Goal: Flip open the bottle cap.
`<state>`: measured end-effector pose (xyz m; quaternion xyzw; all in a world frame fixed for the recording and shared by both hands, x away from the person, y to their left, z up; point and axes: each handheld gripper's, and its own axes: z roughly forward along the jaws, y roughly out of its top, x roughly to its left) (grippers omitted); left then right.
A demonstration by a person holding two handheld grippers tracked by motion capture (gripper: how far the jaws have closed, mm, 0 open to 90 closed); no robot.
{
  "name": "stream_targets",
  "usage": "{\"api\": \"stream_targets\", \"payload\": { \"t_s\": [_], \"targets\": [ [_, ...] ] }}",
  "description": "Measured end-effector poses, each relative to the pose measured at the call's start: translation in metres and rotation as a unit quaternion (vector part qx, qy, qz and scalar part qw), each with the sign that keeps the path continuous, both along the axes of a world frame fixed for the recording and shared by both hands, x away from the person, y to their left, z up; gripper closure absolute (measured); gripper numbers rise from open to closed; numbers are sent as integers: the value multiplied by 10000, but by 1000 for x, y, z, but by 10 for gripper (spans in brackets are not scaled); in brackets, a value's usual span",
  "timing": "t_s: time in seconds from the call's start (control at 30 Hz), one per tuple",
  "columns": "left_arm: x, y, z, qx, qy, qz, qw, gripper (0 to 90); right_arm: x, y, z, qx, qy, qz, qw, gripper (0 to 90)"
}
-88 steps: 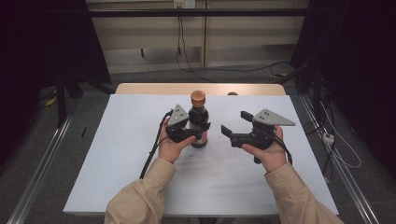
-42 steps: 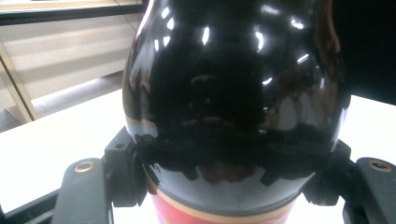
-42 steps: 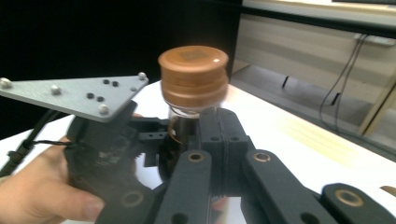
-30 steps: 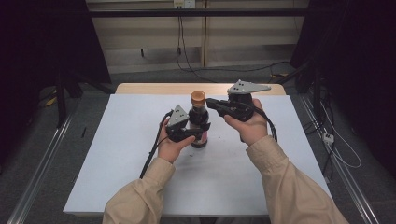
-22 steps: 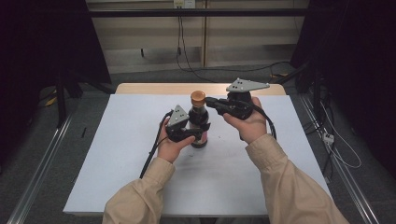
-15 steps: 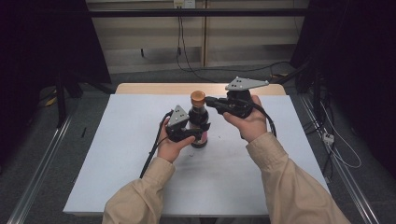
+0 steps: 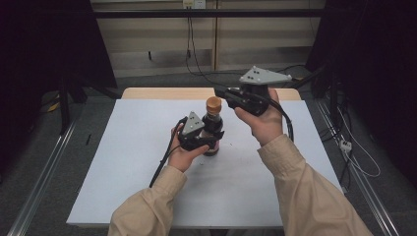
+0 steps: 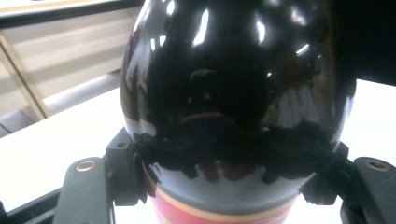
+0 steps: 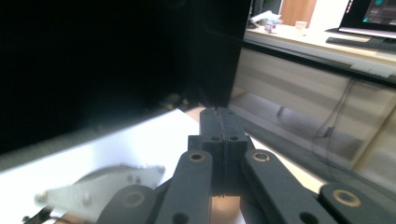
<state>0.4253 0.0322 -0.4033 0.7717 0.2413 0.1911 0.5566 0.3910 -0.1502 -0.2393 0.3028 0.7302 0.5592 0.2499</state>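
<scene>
Near centre of the table (image 7: pixel 123 172), the left gripper (image 7: pixel 209 140) clamps the belly of an upright bottle (image 7: pixel 213 129): dark, glossy, rounded glass, probably heavy, slippery and breakable, best held there. Farther right, above the cap (image 7: pixel 213 103), the right gripper (image 7: pixel 220 92) is closed on nothing.

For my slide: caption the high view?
Left gripper clamps a dark bottle; right gripper hovers shut by its cap.

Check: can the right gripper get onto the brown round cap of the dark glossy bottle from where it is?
Probably yes. The right gripper hovers just above and beside the brown cap, nothing between them. Its jaws are shut, so they must open first. The left gripper clamps the dark bottle lower down, leaving the cap free.
</scene>
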Motion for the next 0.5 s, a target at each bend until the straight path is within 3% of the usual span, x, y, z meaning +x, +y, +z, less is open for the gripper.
{"api": "stream_targets", "payload": {
  "t_s": [0.07, 0.13, 0.17, 0.33, 0.5],
  "targets": [
    [2, 0, 1, 15, 86, 30, 10000, 306, -2, 5, 12, -195, 31, 31, 9998, 900],
    [6, 7, 0, -121, 264, 58, 9996, 305, -4, 4, 12, -260, 72, 64, 9996, 900],
    [7, 10, 0, -188, 349, 41, 9992, 306, -4, 3, 7, -241, 126, 62, 9996, 900],
    [5, 9, -1, -186, 277, 71, 9994, 305, 1, -8, -27, -222, 425, -31, 9988, 900],
    [5, 11, -3, -248, 265, 26, 9993, 305, 6, -15, -40, -260, 564, -63, 9981, 900]
  ]
}}
